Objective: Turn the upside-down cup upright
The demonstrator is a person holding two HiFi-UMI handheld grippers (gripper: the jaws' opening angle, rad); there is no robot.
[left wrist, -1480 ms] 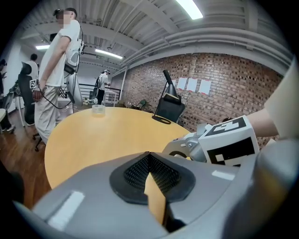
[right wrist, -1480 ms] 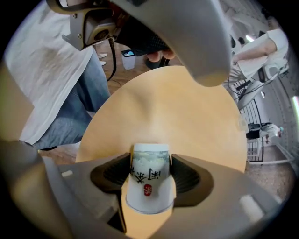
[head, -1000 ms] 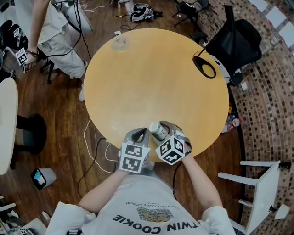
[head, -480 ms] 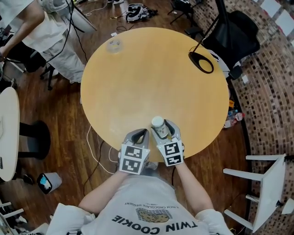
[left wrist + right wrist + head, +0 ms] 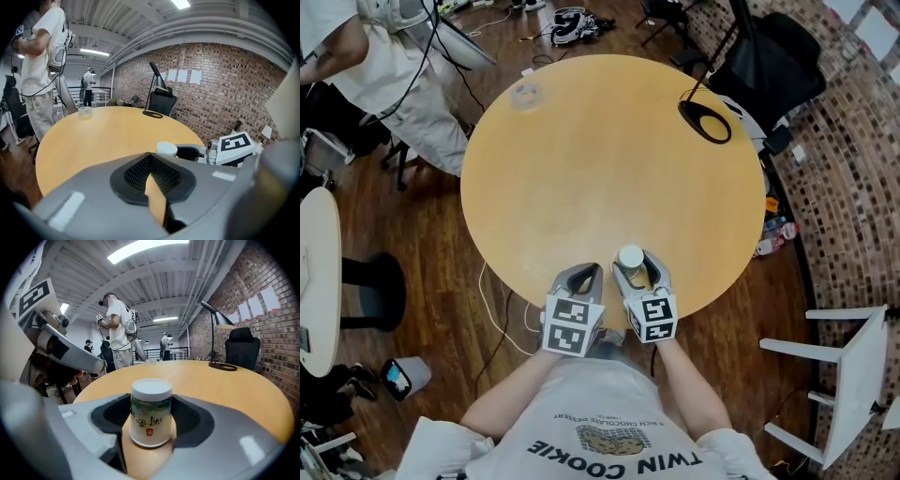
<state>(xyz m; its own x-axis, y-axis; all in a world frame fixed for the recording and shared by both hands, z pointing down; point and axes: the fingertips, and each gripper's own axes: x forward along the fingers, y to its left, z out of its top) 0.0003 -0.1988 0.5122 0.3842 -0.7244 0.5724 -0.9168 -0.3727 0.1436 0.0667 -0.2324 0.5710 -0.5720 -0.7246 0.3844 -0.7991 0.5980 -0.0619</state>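
Observation:
A paper cup (image 5: 630, 255) with green print stands on the round wooden table (image 5: 609, 150) near its front edge. It is upside down, its white base on top and its print inverted (image 5: 150, 411). My right gripper (image 5: 631, 264) is shut on the cup, one pad against each side (image 5: 150, 420). Just to the left, my left gripper (image 5: 584, 275) rests at the table edge, its jaws shut with nothing between them (image 5: 151, 169). The left gripper view shows the cup's white top (image 5: 167, 149) to the right, beside the right gripper's marker cube.
A black lamp base (image 5: 705, 122) sits at the table's far right, and a small clear container (image 5: 525, 94) at the far left edge. A person (image 5: 375, 56) stands beyond the table at the left. A white chair (image 5: 834, 375) is at the right, cables lie on the floor.
The cup lay tilted in my right gripper a second ago. It now stands straight on the table, base up, the gripper turned level. The left gripper stayed put.

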